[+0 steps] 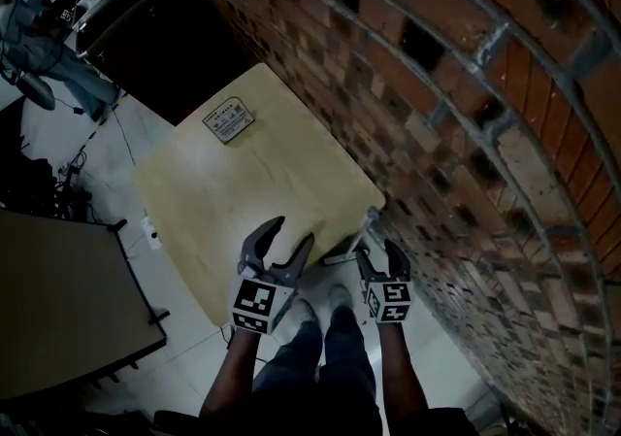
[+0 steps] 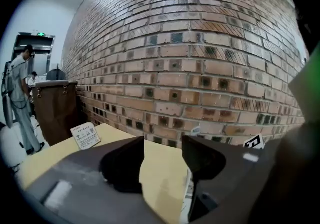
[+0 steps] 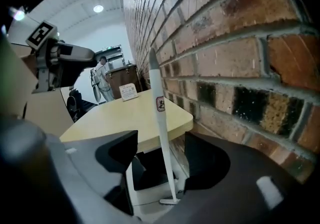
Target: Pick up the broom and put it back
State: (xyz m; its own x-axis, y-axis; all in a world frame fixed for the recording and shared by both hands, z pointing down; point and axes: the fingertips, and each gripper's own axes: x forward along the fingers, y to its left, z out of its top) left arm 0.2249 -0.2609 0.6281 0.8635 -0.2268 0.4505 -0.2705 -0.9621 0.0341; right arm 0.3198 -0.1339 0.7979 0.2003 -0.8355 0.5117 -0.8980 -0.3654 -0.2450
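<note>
The broom shows as a slim white handle (image 3: pixel 161 128) standing upright between the table corner and the brick wall, its foot on the floor; a small label sits high on the handle. In the head view only its pale top (image 1: pixel 370 218) peeks out by the table's corner. My right gripper (image 3: pixel 160 157) is open, and the handle appears in the gap between its jaws, untouched. In the head view this right gripper (image 1: pixel 376 251) hangs close to the wall. My left gripper (image 1: pixel 291 233) is open and empty over the table's near edge (image 2: pixel 162 160).
A light wooden table (image 1: pixel 243 201) stands against the brick wall (image 1: pixel 466 133), with a printed card (image 1: pixel 228 120) at its far side. A dark desk (image 1: pixel 58 308) is at the left. A brown cabinet (image 2: pixel 55 108) and a standing person (image 2: pixel 20 98) are farther off.
</note>
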